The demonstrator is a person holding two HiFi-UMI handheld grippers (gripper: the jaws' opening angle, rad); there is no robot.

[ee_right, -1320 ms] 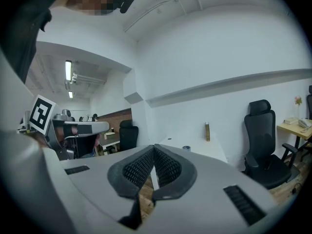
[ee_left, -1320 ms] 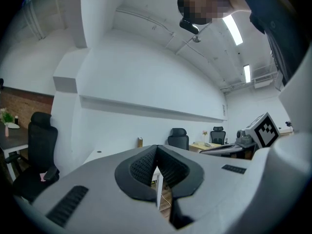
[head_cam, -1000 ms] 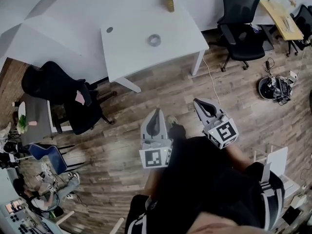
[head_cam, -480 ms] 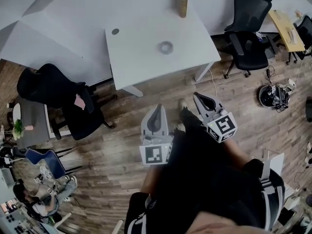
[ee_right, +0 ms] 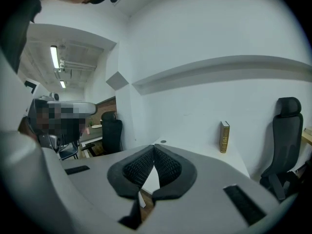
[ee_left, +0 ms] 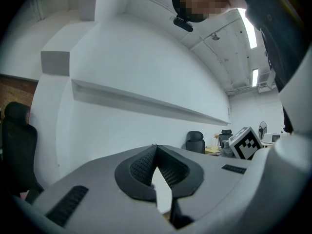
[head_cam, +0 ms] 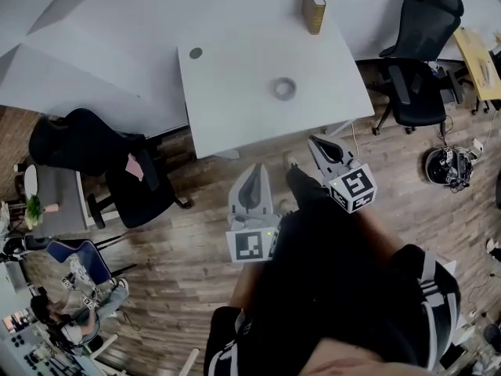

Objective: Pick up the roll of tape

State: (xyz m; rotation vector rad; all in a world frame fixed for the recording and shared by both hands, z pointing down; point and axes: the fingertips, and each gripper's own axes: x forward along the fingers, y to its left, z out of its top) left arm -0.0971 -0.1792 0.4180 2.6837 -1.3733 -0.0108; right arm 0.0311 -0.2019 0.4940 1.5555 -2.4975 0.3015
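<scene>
The roll of tape (head_cam: pixel 285 88), a small grey ring, lies near the middle of the white table (head_cam: pixel 235 100) in the head view. Both grippers hang over the wooden floor short of the table's near edge. My left gripper (head_cam: pixel 254 169) is shut and empty, its pads meeting at the tips (ee_left: pixel 155 147). My right gripper (head_cam: pixel 314 141) is also shut with nothing in it (ee_right: pixel 154 146), its tip close to the table's front edge. The tape is hidden behind the jaws in both gripper views. The right gripper view shows the white table top (ee_right: pixel 207 152) ahead.
A brown book (head_cam: pixel 313 8) (ee_right: pixel 224 136) stands upright at the table's far edge. A cable hole (head_cam: pixel 196 53) marks its far left corner. Black office chairs stand left (head_cam: pixel 117 167) and right (head_cam: pixel 419 69) of the table. A round device with cables (head_cam: pixel 445 165) lies on the floor at right.
The table and tape have drawn nearer and slid right in the head view as the person walks forward. Both grippers have advanced toward the table edge and stayed shut.
</scene>
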